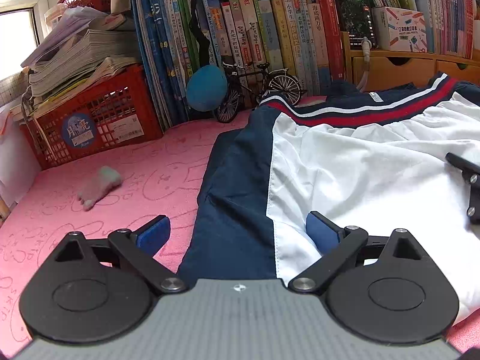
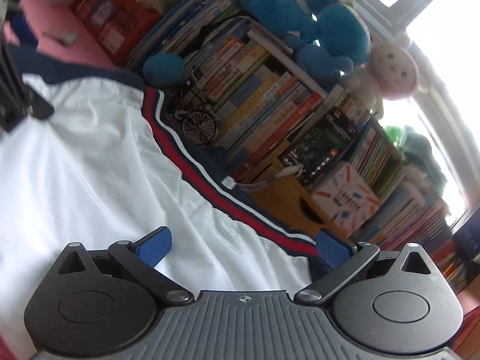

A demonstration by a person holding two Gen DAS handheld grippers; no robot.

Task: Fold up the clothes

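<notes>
jacket (image 1: 360, 165), white with navy sides and a red-and-white striped band, lies spread on the pink surface (image 1: 105, 204), right under and ahead of both tongs. left tongs (image 1: 240, 234) stand wide open with nothing gripped, its navy edge lying between the blue pads. right tongs (image 2: 243, 247) also gape wide and empty above the white cloth. beyond both: books (image 1: 255, 36), a model bicycle (image 1: 258, 90).
</notes>
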